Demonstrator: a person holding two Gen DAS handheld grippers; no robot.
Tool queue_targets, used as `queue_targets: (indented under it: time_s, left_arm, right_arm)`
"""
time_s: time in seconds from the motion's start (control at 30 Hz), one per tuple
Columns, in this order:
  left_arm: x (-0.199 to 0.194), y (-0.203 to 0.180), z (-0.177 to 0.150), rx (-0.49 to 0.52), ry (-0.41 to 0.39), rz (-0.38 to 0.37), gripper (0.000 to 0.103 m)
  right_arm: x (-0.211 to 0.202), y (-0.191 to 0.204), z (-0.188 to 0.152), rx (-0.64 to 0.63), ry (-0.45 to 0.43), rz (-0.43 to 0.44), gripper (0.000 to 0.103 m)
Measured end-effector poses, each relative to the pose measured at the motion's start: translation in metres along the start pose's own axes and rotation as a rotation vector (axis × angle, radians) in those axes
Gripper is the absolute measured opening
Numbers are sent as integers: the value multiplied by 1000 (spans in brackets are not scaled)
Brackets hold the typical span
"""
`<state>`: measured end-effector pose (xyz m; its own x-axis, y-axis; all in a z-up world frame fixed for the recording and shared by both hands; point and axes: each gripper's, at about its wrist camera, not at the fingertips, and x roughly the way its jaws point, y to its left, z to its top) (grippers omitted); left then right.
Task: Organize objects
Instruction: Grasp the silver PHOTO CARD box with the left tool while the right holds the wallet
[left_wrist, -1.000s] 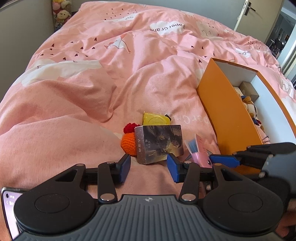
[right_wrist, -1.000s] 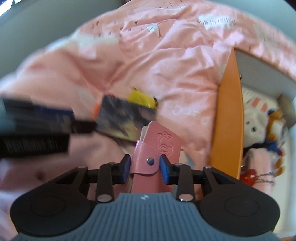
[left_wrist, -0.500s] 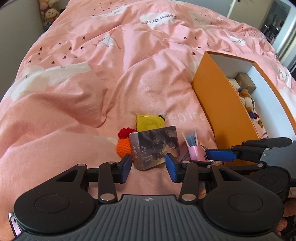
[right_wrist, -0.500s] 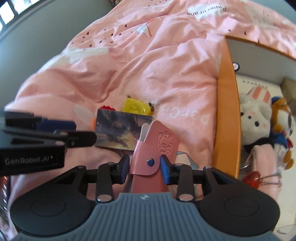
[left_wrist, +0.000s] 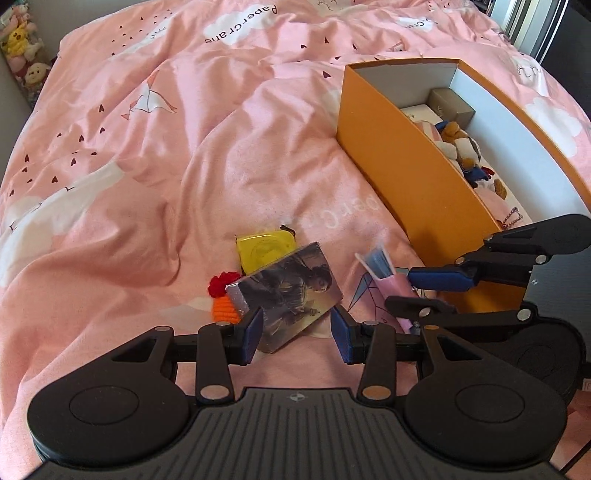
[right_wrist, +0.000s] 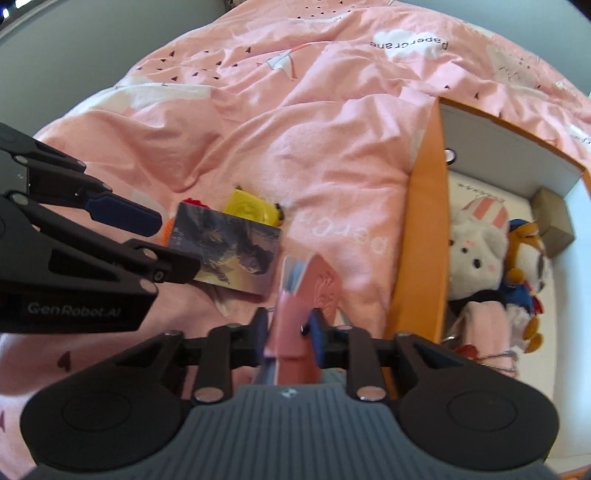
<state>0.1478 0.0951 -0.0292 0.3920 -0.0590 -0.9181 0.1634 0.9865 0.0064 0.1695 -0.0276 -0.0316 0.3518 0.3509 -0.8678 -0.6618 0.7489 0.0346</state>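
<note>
Closing right claw (right_wrist: 286, 326) on pink case (right_wrist: 306, 295) | left claw (left_wrist: 297, 328) wide | orange box (left_wrist: 413, 177): plush toys (right_wrist: 476, 251)

Orange box wall (left_wrist: 402, 177) blocks right; open bedspread (left_wrist: 166, 177) left.

Pink snap-flap pouch (right_wrist: 306, 295): upright on the bed. Picture-printed box (left_wrist: 291, 291): tilted, just beside it. Yellow tape measure (left_wrist: 264, 249) and orange-red crochet toy (left_wrist: 221, 299): behind the box.

Pink bedspread (left_wrist: 221, 147); corner plush toys (left_wrist: 22, 44)
</note>
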Motion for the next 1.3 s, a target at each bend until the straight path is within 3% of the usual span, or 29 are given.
queue_targets:
  time_s: [0.17, 0.4, 0.5, 0.57, 0.6, 0.67, 0.77, 1.03, 1.2, 1.3]
  left_arm:
    - [1, -1, 1, 83, 8, -6, 50]
    - [5, -1, 21, 329, 19, 8, 51]
    - [18, -3, 31, 406, 57, -8, 53]
    - [27, -3, 38, 441, 84, -25, 53]
    - [31, -2, 41, 451, 100, -38, 53]
    - [42, 0, 47, 456, 141, -72, 54]
    - [61, 3, 53, 458, 208, -95, 54]
    - [88, 0, 58, 497, 302, -166, 63]
    - [101, -3, 60, 493, 354, -183, 63]
    - [100, -2, 59, 465, 386, -178, 56]
  right_arm:
    - [3, 1, 0, -14, 14, 4, 21]
    - [13, 2, 0, 4, 26, 37, 24]
    - [1, -1, 2, 21, -18, 36, 20]
    - [-8, -9, 7, 69, -50, 73, 11]
    - [-12, -14, 9, 103, -64, 110, 0]
    - [-14, -21, 14, 147, -70, 151, 0]
    - [-5, -19, 15, 121, -47, 97, 0]
    - [-4, -24, 9, 118, -52, 126, 4]
    - [2, -18, 8, 80, -38, 125, 4]
    - [5, -15, 5, 60, -24, 127, 4]
